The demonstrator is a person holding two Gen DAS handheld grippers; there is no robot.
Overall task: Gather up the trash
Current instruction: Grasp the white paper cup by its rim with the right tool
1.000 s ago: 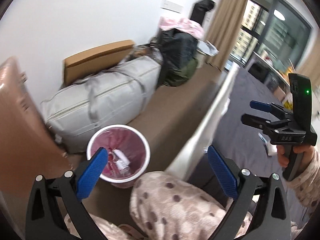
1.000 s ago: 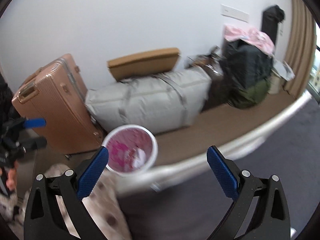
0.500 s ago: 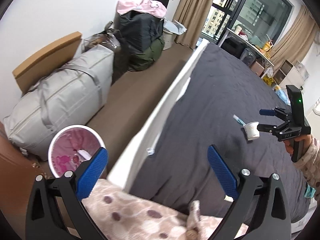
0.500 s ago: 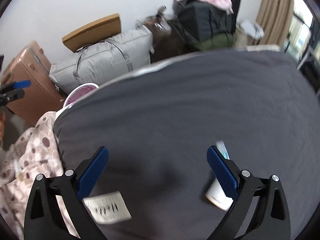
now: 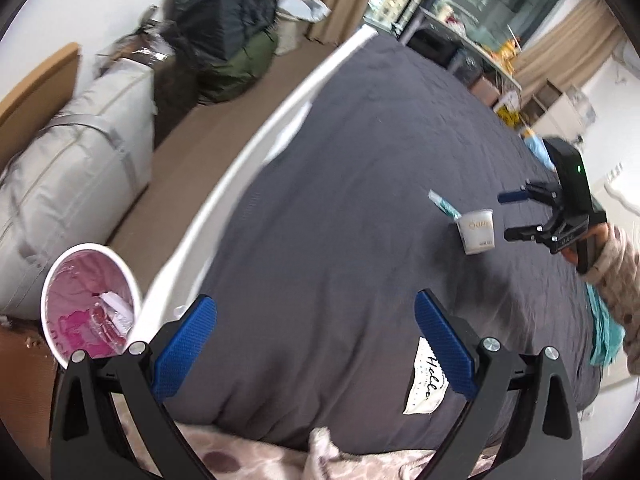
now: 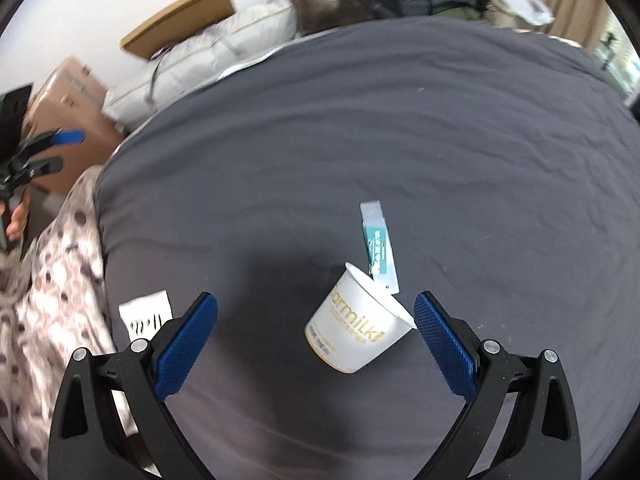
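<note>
cup [image 6: 358, 326] now lies between right claw [image 6: 316, 340] tips (spread wide).

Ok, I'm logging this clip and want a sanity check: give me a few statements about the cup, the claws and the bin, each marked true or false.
1. The white cup lies tipped on the grey bedcover. True.
2. The right claw is shut on the cup. False: it is open, the cup untouched between its fingers.
3. A teal wrapper lies by the cup's mouth. True.
4. The bin stands on the bed. False: it stands on the floor beside it.
5. The left claw holds a paper slip. False: it is open and empty.
</note>
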